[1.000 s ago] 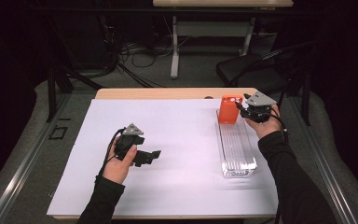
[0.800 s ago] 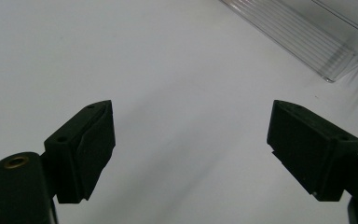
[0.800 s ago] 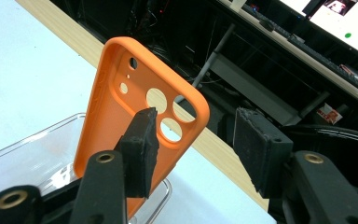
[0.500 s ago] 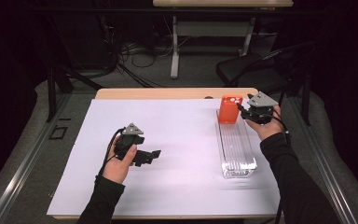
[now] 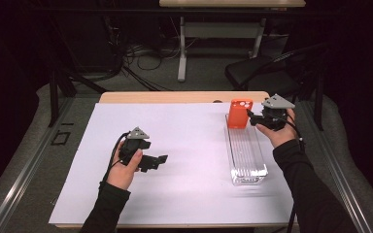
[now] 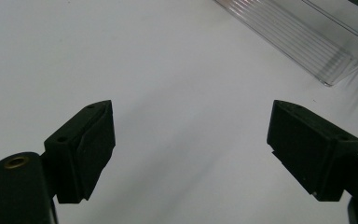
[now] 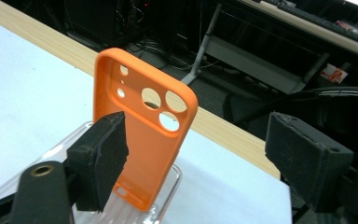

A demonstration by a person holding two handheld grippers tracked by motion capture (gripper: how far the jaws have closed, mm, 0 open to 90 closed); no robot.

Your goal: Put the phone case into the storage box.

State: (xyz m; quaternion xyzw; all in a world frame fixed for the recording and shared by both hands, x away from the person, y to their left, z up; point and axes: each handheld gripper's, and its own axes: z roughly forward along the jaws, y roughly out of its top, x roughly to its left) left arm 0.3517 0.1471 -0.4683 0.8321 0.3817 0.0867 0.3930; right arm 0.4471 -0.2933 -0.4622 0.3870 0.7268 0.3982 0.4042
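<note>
Right gripper (image 7: 193, 154) jaws spread, have just been opening; orange silicone phone case with camera cut-outs (image 7: 151, 135) stands upright just beyond them, closer to left pad, no pad pressing it. Case foot sits in far end of clear ribbed plastic tray (image 5: 246, 155). Looks like release step: case parked in rack. Next move likely calls for straight pull-back without nudging case. Left gripper (image 6: 191, 144) jaws wide apart, nothing between, over white table cover (image 5: 184, 194), tray off ahead.

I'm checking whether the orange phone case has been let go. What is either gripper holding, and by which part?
Nothing is held. The right gripper has just been opening; the orange phone case stands free in the clear rack. The left gripper is open.
</note>
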